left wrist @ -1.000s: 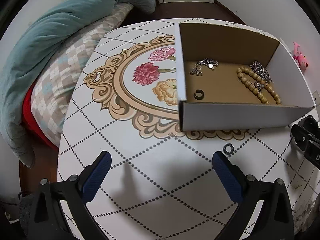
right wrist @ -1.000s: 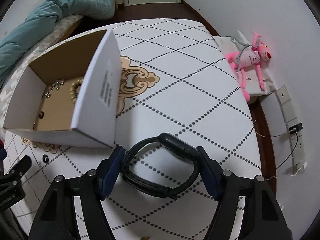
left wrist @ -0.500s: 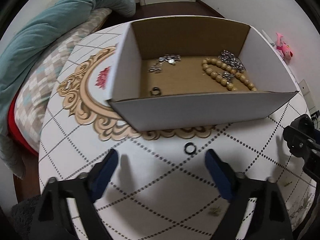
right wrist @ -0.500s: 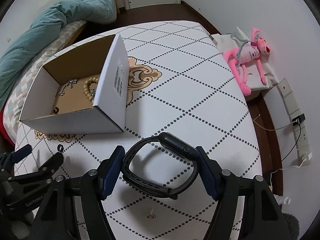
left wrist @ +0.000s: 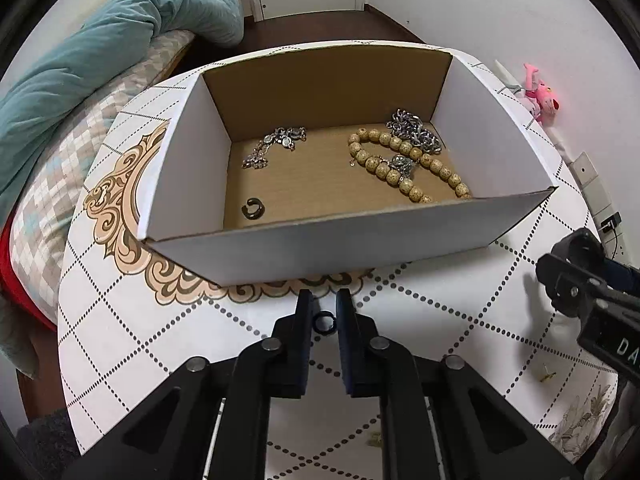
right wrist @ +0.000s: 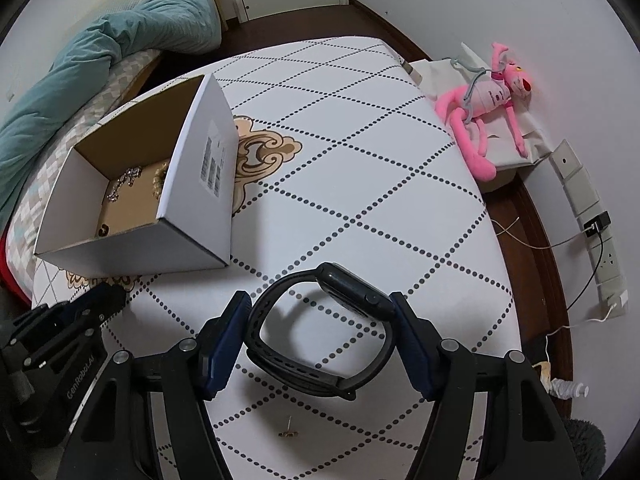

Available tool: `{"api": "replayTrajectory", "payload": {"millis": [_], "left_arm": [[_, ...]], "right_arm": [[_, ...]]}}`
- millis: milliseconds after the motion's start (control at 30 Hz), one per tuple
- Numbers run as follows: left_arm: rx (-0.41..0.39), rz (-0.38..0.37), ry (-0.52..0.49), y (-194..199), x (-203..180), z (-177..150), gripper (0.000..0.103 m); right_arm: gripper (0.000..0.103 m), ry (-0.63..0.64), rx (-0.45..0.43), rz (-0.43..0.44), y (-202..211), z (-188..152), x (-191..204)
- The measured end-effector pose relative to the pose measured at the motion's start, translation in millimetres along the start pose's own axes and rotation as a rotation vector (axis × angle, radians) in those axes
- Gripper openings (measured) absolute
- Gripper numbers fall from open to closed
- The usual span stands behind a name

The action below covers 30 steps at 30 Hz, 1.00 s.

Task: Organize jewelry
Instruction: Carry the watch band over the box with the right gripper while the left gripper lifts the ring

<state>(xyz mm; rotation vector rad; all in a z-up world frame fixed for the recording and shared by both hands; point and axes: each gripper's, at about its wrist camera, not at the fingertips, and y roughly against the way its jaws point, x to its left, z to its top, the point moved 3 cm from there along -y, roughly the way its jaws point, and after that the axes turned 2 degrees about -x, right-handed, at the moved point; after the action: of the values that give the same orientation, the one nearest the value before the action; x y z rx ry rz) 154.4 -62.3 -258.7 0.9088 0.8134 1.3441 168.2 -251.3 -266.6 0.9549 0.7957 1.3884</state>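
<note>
Closing on a small black ring (left wrist: 324,322), the left gripper (left wrist: 323,312) has its jaws nearly together, and the ring sits between the fingertips on the table (left wrist: 460,300), just in front of the box (left wrist: 320,248). From the left wrist view I cannot tell whether the pads already press on the ring or stand a hair apart from it.

The right gripper (right wrist: 320,320) has its jaws spread wide around a black watch (right wrist: 320,332): the watch case touches the right finger (right wrist: 412,344) and the strap loop touches the left one, so the watch is clamped between the blue pads above the table. It is to the right of the box and nearer the camera than the box's front wall.

Inside the box, a second dark ring (left wrist: 253,208) lies near the front left corner. A thin silver chain (left wrist: 276,144) lies toward the back left, a wooden bead bracelet (left wrist: 404,168) runs along the right side, and a heavier silver chain (left wrist: 416,130) lies in the back right corner, partly over the beads.

A small gold stud (right wrist: 289,433) lies on the table in front of the box, close to the right gripper. Right of the box, beyond the table edge, a pink plush toy (right wrist: 484,100) lies against the wall. Left of the box a teal duvet (left wrist: 100,60) is heaped on a bed.
</note>
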Motion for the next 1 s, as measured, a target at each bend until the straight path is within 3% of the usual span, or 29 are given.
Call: {"api": "replayTrajectory", "payload": {"millis": [167,233,633,800,1000], "left_arm": [[0.004,-0.009,0.021,0,7,-2,0.009],[0.003,-0.017,0.027,3,6,-5,0.002],[-0.05,-0.071,0.058,41,17,-1,0.002],[-0.1,-0.126,0.079,73,25,17,0.002],[-0.151,-0.192,0.112,102,42,63,0.002]], "right_arm": [[0.07,-0.007,-0.007,0.008,1,2,2],[0.07,-0.007,-0.01,0.013,2,2,5],[0.07,-0.023,-0.052,0.059,27,7,11],[0.069,-0.031,-0.082,0.106,51,15,16],[0.069,-0.003,-0.168,0.19,97,50,41]]}}
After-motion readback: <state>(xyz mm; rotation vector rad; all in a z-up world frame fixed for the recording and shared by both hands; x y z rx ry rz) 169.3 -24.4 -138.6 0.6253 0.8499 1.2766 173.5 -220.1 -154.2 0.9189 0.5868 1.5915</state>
